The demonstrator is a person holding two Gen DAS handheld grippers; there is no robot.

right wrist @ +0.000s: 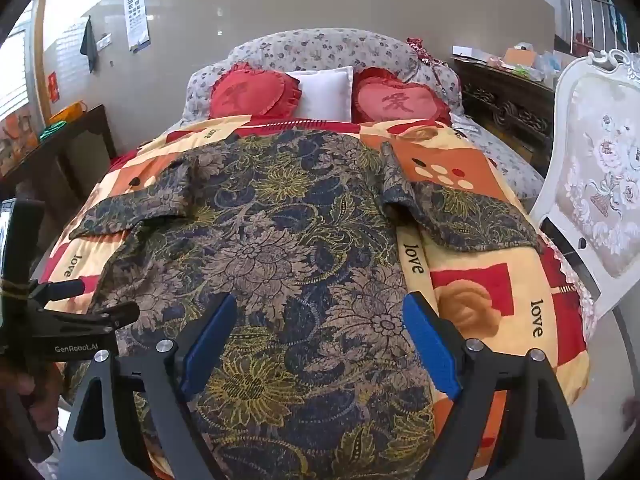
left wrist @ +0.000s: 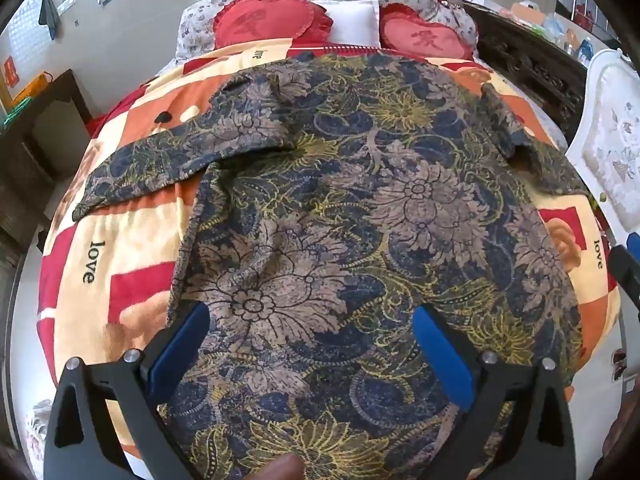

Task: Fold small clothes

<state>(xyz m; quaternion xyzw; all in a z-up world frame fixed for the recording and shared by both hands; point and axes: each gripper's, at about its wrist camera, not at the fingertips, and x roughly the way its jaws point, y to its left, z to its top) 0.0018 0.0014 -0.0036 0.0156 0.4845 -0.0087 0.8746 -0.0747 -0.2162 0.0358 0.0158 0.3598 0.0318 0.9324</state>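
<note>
Shirt (left wrist: pixel 360 216) lay spread flat on the blanket (left wrist: pixel 120 248) that covered the bed, its collar end toward the heart cushions (right wrist: pixel 256 94) and its hem nearest both grippers. One sleeve (left wrist: pixel 160 160) reached out to the shirt's left side, the other sleeve (right wrist: pixel 472 216) to its right side, each resting on the blanket.

No fold looked started, so the step in hand was judged to be the first grasp. To do it well, each gripper should probably pinch only the shirt's fabric at an edge or sleeve end, not the blanket beneath, and carry it across the body in one smooth sweep so the cloth stays flat and unwrinkled.

Left gripper (left wrist: pixel 312 336) hovered with its jaws spread wide over the hem end of the shirt, the left-hand blue pad (left wrist: pixel 180 344) near the shirt's left edge. Right gripper (right wrist: pixel 320 332) also had its jaws wide apart, one pad (right wrist: pixel 428 340) just at the shirt's right edge. Neither held anything; whether the pads touched the fabric could not be told.
</note>
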